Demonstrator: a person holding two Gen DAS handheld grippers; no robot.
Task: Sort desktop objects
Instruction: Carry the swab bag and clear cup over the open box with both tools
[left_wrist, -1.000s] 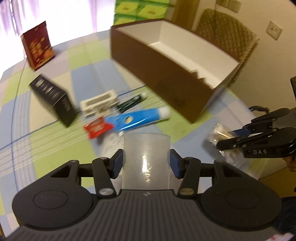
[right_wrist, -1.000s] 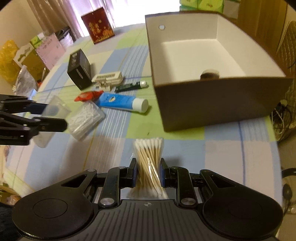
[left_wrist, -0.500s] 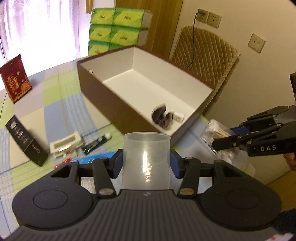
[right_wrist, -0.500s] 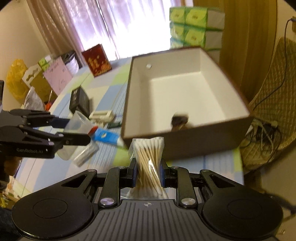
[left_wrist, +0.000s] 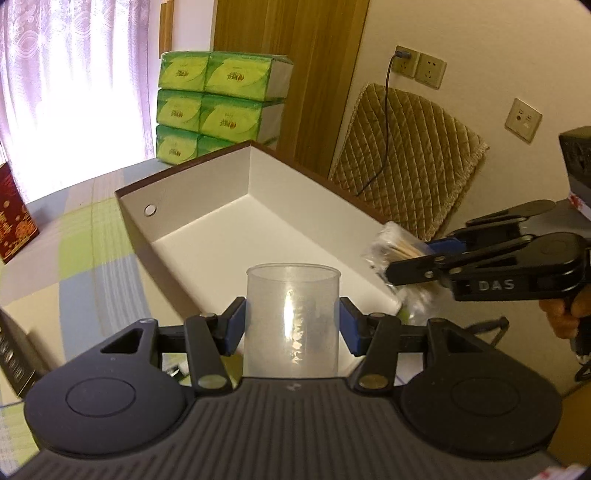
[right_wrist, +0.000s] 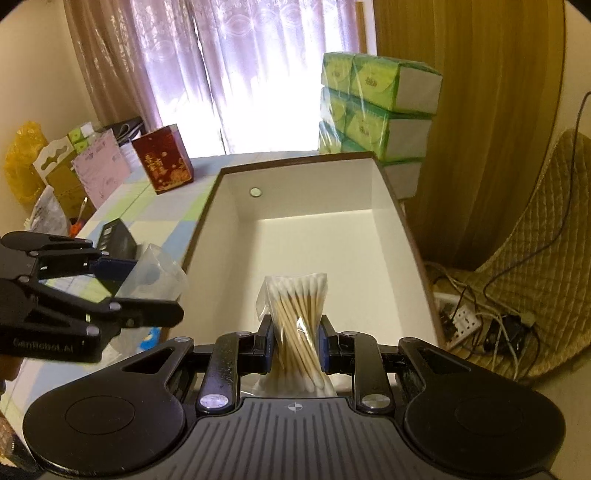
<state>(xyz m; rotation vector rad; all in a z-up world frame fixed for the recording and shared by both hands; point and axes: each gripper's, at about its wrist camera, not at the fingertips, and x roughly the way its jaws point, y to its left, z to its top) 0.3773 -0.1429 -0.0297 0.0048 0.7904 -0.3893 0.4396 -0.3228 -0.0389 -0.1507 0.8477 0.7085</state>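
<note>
now both tools are loaded at the brown box, the landmark for all positions given. the left gripper is closed to about the width of a clear plastic cup, its blue pads pressing the cup's sides; the cup is held upright beside the box's near wall, on the tablecloth side. the right gripper is nearly closed, pinching a bag of cotton swabs at its waist, above the box's near edge with the white interior ahead of it. likely risks: the thin cup wall may flex and slip out of the pads if the squeeze eases; the slick bag may slide downward through the narrow pinch; the two tools, near each other at the same side of the box, may collide; an early release may drop either item outside the box wall.
</note>
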